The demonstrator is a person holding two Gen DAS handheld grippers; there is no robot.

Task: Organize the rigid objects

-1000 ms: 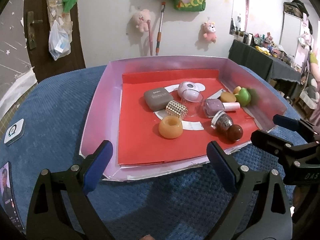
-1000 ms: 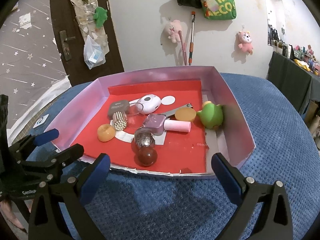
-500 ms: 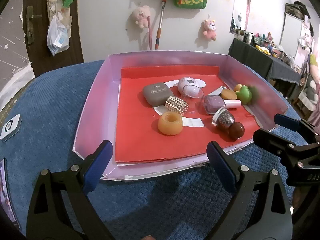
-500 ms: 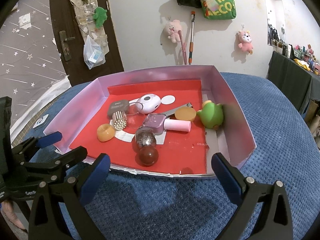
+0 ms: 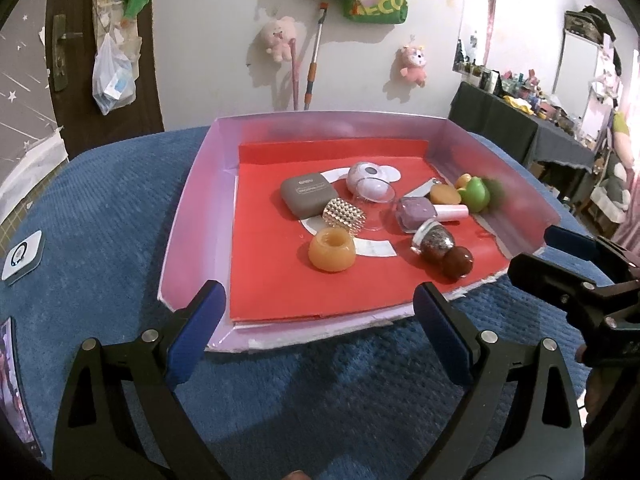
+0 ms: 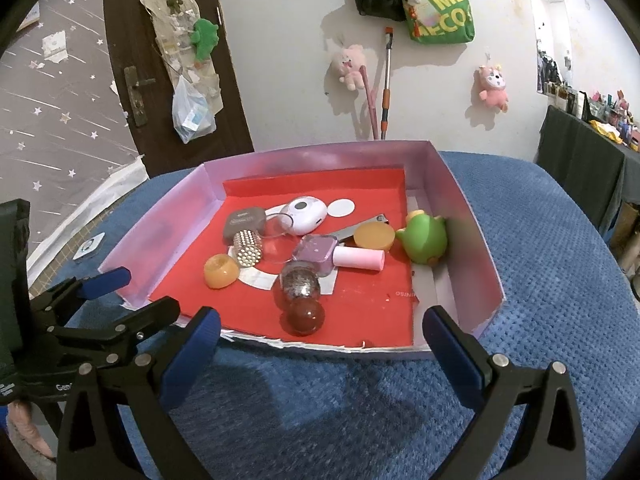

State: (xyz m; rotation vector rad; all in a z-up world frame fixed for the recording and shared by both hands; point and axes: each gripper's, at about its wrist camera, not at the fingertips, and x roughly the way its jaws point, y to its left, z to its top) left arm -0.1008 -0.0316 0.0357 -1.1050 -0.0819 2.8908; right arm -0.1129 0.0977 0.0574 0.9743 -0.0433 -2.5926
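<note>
Nail-polish bottles [image 6: 310, 264] and other trinkets lay crowded in the tray [image 6: 472, 216] just ahead of both spread, empty grippers, left gripper [image 5: 320, 340] and right gripper [image 6: 320, 344]; reaching into that tight cluster risked knocking neighbours or rolling the round-capped bottle [image 5: 442, 250]

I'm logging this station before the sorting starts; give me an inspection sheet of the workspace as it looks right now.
Surface: blue textured cloth under everything.
Job's things: pink-walled tray with red liner holds a grey case, white oval device, studded cylinder, orange ring, purple nail polish bottle, glitter bottle with brown round cap, orange disc, green toy.
Clutter: small white gadget on the cloth.
Grippers: left gripper and right gripper open, empty, at the tray's near edge.
Cables: nothing seen.
Surroundings: plush toys, green bag, door.
</note>
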